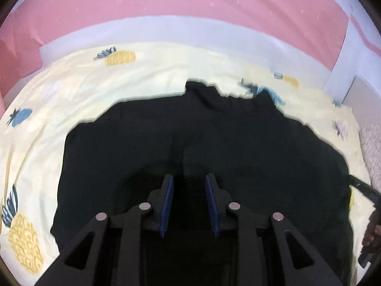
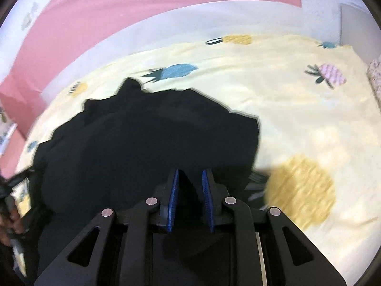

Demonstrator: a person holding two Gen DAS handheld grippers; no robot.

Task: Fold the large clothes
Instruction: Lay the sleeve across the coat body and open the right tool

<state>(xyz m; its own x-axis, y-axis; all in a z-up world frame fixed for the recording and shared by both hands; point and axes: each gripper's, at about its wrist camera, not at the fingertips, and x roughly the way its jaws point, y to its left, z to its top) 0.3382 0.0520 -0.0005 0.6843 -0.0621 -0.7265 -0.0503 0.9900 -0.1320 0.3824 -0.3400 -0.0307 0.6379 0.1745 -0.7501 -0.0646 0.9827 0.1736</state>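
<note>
A large black garment [image 1: 202,138] lies spread on a pale yellow pineapple-print bed sheet [image 1: 71,90]. My left gripper [image 1: 189,181] hovers over its near middle, jaws apart, blue pads [image 1: 167,202] showing, nothing between them. In the right wrist view the same black garment [image 2: 147,143] fills the left and centre. My right gripper [image 2: 189,176] is over its near right part, jaws apart and empty. The garment's right edge [image 2: 256,140] lies just right of the fingers. The view is motion-blurred.
A pink wall [image 1: 190,2] and a white bed frame rail [image 1: 166,28] run along the far side. A textured pinkish blanket [image 1: 372,152] sits at the right edge. The other gripper and a hand [image 1: 371,228] show at the right edge of the left wrist view.
</note>
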